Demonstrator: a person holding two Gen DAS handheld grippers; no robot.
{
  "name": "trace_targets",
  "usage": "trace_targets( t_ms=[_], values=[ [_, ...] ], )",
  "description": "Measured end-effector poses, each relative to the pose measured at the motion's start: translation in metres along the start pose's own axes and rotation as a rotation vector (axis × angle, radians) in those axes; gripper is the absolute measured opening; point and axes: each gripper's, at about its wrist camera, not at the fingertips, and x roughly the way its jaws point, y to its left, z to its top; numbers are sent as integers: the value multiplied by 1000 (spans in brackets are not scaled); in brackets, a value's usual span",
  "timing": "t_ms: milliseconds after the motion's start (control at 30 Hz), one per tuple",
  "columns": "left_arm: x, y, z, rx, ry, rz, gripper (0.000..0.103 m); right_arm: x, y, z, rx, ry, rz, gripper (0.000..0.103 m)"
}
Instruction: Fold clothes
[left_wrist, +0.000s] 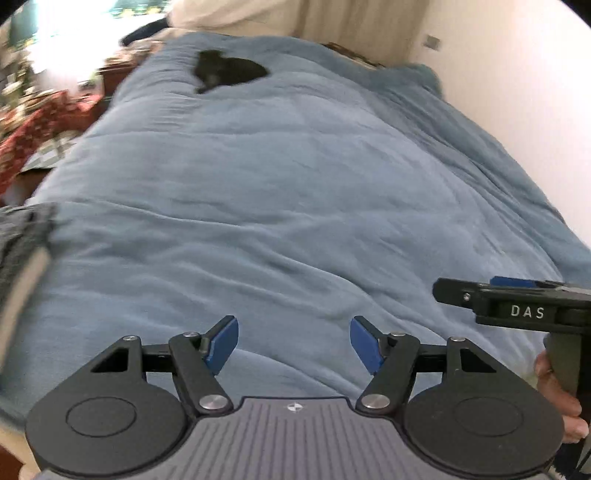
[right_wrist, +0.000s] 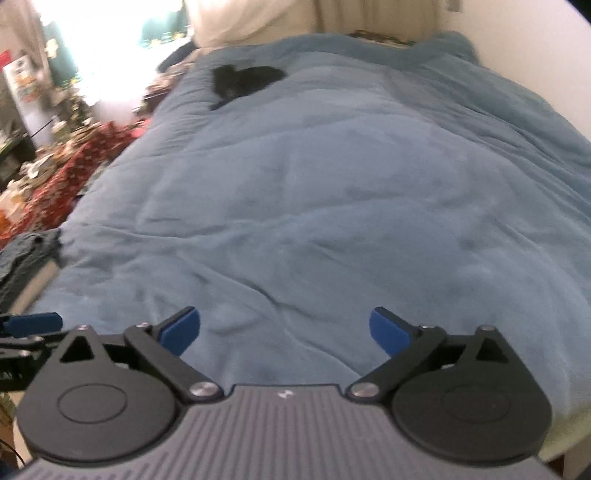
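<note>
A dark crumpled garment (left_wrist: 227, 72) (right_wrist: 245, 83) lies far off on the blue duvet (left_wrist: 295, 192) (right_wrist: 332, 192), near the bed's far left side. A grey-blue garment (left_wrist: 22, 229) (right_wrist: 26, 251) lies at the bed's near left edge. My left gripper (left_wrist: 293, 343) hovers over the near part of the duvet, open, nothing between its blue pads. My right gripper (right_wrist: 284, 332) also stands open and empty above the duvet. In the left wrist view the right gripper's body sticks in from the right edge, a hand (left_wrist: 557, 402) on its handle.
A white wall (left_wrist: 517, 110) runs along the bed's right side. Cream curtains (right_wrist: 258, 18) and a bright window stand beyond the bed's far end. Red patterned cloth and clutter (right_wrist: 74, 158) fill the floor to the left of the bed.
</note>
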Motion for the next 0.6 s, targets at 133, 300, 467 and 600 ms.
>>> trace_targets(
  t_ms=[133,300,467,600],
  values=[
    [7,-29,-15,32,28,13,67,-14,-26,-27,39,25,-78,102],
    [-3,-52,-37,50,42,26,76,-37,-44,-56,108,45,-103,102],
    [-27,-62,-55,50,13,66,85,-75,-37,-74,108,39,-120,102],
    [-52,-66,-68,33,-14,83,92,-112,-18,-79,70,11,-120,102]
  ],
)
